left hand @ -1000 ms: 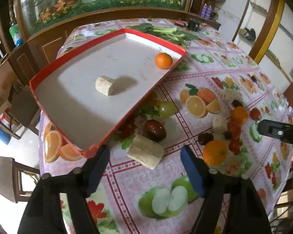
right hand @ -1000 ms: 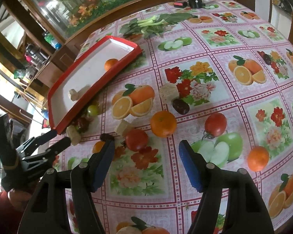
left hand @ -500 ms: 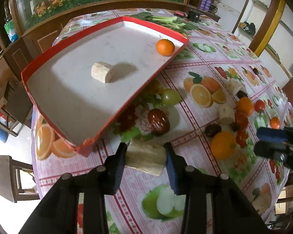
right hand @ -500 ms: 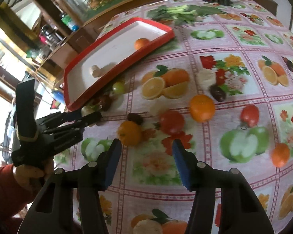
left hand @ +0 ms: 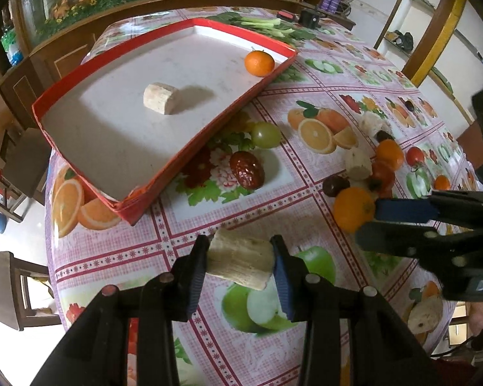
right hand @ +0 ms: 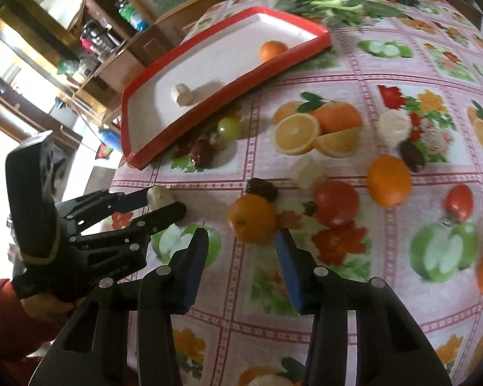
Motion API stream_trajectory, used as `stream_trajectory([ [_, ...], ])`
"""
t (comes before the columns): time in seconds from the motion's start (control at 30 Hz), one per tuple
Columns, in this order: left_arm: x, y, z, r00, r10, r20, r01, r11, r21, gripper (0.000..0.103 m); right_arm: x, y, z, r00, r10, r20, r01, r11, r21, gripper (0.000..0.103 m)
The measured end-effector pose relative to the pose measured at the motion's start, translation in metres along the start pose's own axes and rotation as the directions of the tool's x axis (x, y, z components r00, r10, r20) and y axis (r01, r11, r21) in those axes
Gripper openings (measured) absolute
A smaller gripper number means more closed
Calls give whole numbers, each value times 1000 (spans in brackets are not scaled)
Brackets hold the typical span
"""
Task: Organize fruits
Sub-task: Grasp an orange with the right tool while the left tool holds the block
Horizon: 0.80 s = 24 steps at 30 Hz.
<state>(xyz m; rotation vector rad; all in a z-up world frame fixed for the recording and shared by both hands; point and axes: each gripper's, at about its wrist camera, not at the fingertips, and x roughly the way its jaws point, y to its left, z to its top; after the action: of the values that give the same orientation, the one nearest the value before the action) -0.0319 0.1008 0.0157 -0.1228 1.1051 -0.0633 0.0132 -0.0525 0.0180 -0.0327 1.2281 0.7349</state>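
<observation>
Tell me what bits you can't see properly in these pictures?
- Left wrist view: the far side of the orange is covered by the right gripper, so whether its pads press on it is unclear.
- Right wrist view: the orange is blurred by motion, so any contact with the pads is unreadable.
- Right wrist view: the pale chunk is mostly hidden by the left gripper.
- Left wrist view: the pale round thing at lower right is cut off by the right gripper.

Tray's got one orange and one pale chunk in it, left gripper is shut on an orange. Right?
Not quite. The left gripper is shut on a pale chunk, not an orange, as the left wrist view shows. The rest holds: the red tray has one orange and one pale piece.
</observation>
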Motion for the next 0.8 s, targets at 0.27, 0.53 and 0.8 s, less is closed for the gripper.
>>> stream_trajectory([
  [0.27, 0, -1, 0, 1000, 13, 0, -13, 1000, 7, 42, 14, -7, 9, 996, -89, -14, 89, 996, -16, 35],
  [0.53, 1, -2, 0, 1000, 14, 0, -14, 1000, 9, 42, 15, -11, 9, 997, -78, -7, 78, 997, 10, 32],
  [0.8, 0, -2, -1, 1000, 17, 2, -17, 1000, 14, 41, 6, -10, 8, 998, -60, 3, 60, 998, 15, 32],
])
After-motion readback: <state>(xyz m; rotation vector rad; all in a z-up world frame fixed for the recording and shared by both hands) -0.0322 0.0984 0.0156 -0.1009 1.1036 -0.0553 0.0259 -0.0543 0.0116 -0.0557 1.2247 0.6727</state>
